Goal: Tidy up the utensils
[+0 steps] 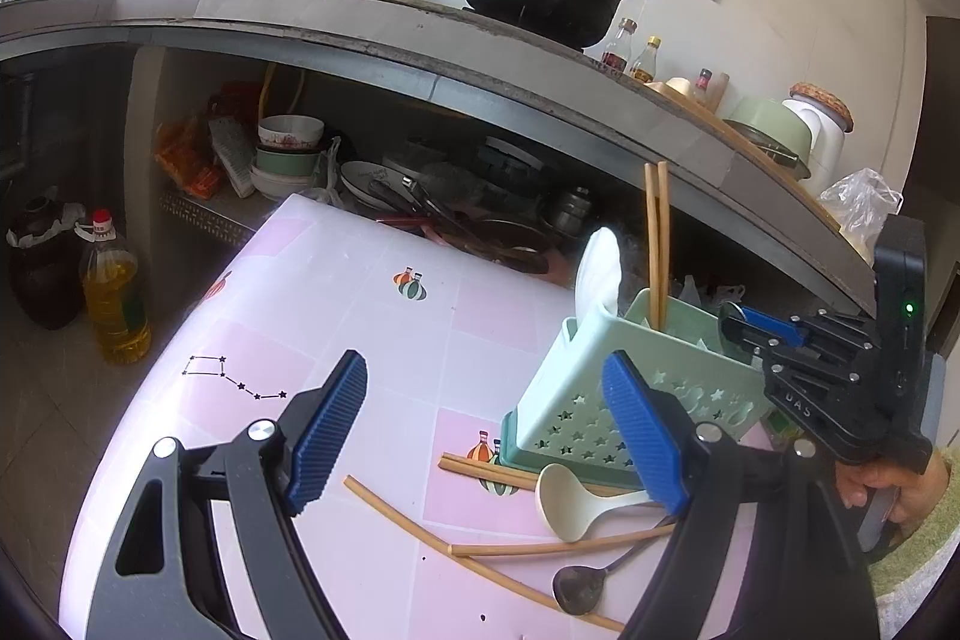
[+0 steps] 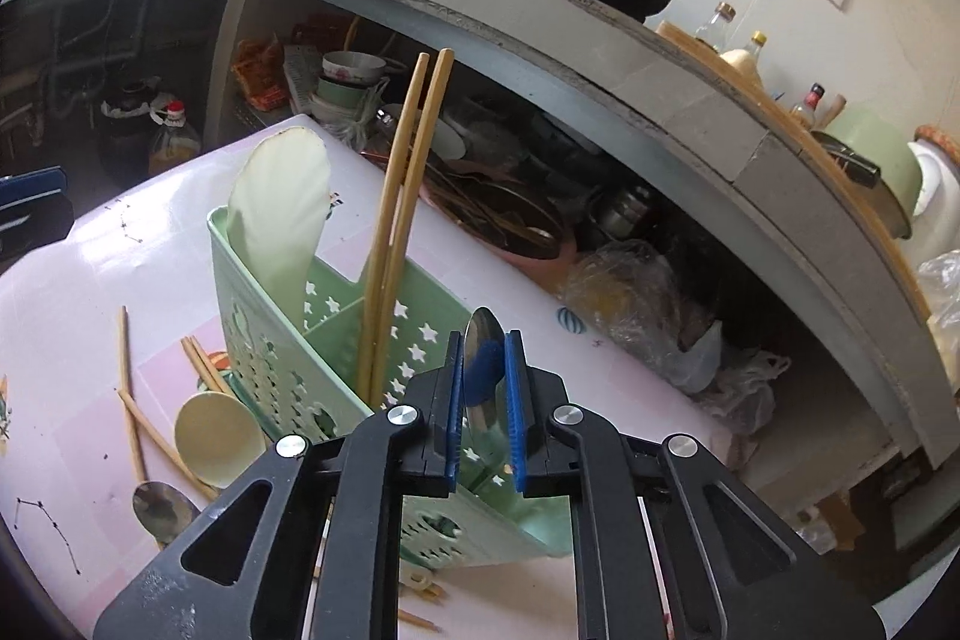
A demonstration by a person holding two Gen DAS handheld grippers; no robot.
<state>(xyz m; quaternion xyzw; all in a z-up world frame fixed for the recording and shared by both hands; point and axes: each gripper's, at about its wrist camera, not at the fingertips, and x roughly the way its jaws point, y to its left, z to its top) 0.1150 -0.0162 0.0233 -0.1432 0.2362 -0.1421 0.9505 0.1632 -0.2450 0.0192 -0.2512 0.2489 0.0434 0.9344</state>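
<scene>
Left wrist view first: my left gripper [image 1: 486, 430] is spread wide with nothing in it, hanging over the pink table [image 1: 336, 292] just in front of the green caddy [image 1: 606, 400]. At the caddy's foot there's a pale ladle [image 1: 567, 502], a dark metal spoon [image 1: 579, 586] and loose chopsticks [image 1: 456, 550] crossing each other. My worry: reaching in there, one finger catches a stick and flicks it off the table edge.

Right wrist view: my right gripper [image 2: 485, 400] is nearly closed on a steel spoon [image 2: 485, 370], bowl end up, right above the caddy's near compartment. The pads only seem to pinch the thin handle edge-on, so I reckon it could swivel or slide out. A white spatula [image 2: 282, 214] and two upright chopsticks [image 2: 402, 220] already stand in the caddy. It's light plastic, so a crooked drop could tip it, or knock the standing chopsticks out.
</scene>
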